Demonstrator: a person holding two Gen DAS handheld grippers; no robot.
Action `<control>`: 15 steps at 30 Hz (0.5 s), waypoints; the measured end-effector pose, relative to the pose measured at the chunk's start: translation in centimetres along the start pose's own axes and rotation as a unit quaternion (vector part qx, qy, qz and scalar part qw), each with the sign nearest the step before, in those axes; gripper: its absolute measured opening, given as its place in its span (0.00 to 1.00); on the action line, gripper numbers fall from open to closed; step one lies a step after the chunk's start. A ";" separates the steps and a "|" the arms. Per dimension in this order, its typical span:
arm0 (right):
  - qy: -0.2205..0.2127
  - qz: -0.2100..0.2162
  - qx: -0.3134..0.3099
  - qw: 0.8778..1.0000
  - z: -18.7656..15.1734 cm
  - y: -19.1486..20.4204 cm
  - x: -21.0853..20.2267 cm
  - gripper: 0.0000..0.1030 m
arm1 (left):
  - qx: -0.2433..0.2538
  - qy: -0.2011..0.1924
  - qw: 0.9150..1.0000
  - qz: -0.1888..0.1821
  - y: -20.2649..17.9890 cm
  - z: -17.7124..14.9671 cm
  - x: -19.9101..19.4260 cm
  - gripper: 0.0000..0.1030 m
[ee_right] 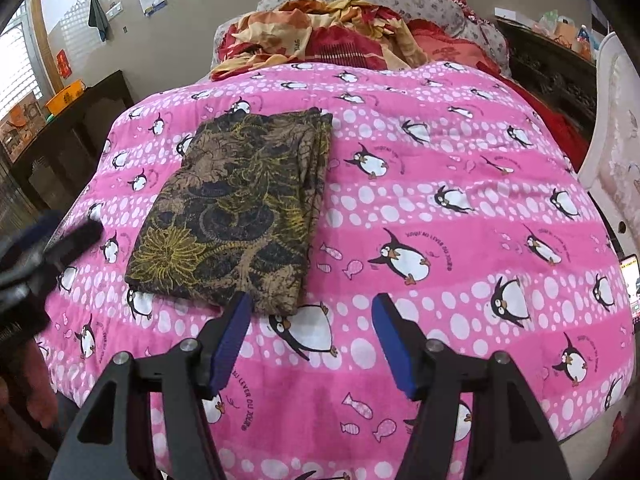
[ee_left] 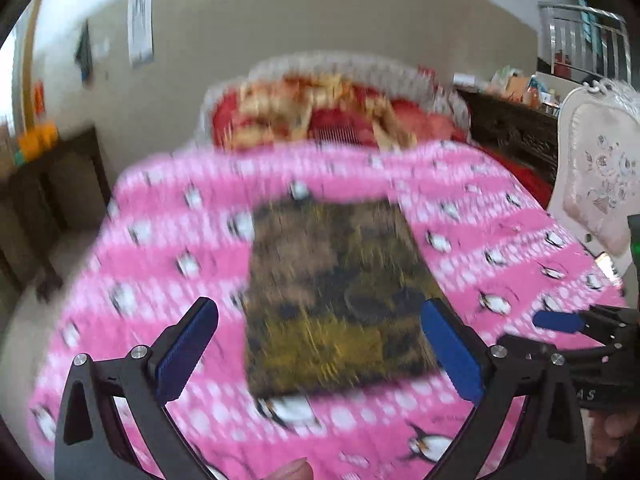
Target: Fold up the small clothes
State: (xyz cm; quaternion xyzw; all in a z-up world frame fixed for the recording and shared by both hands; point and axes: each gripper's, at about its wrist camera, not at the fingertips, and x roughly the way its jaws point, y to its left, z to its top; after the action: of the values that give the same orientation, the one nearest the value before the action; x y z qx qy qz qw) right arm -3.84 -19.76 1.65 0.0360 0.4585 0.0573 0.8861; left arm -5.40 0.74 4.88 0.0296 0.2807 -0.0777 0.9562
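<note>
Pink penguin-print quilt covers the bed; a folded brown-and-yellow patterned garment lies flat on it, left of centre. Both claws, left claw and right claw, are held apart above the quilt, gripping nothing. Crumpled red-orange bedding is heaped at the headboard. A dark cabinet stands left, a white chair right.
</note>
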 end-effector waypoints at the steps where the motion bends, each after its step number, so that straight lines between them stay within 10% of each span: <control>1: 0.000 0.000 -0.001 1.000 -0.1 0.0 0.0 0.64 | 0.012 -0.016 1.000 0.016 -0.3 0.2 -0.3 0.84; 8: 0.006 -0.001 -0.003 1.000 0.0 -0.1 0.5 0.64 | -0.004 0.070 0.993 0.091 0.5 0.2 2.5 0.84; 15: 0.007 -0.002 -0.007 1.000 0.1 0.1 0.8 0.64 | -0.083 0.135 0.987 -0.024 2.0 -1.3 4.3 0.83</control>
State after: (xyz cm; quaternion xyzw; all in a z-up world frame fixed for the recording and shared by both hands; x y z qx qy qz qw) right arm -3.30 -19.56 1.08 0.0286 0.4647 0.0594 0.8830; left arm -2.23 2.33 1.48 -0.0466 0.4129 -0.0725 0.9067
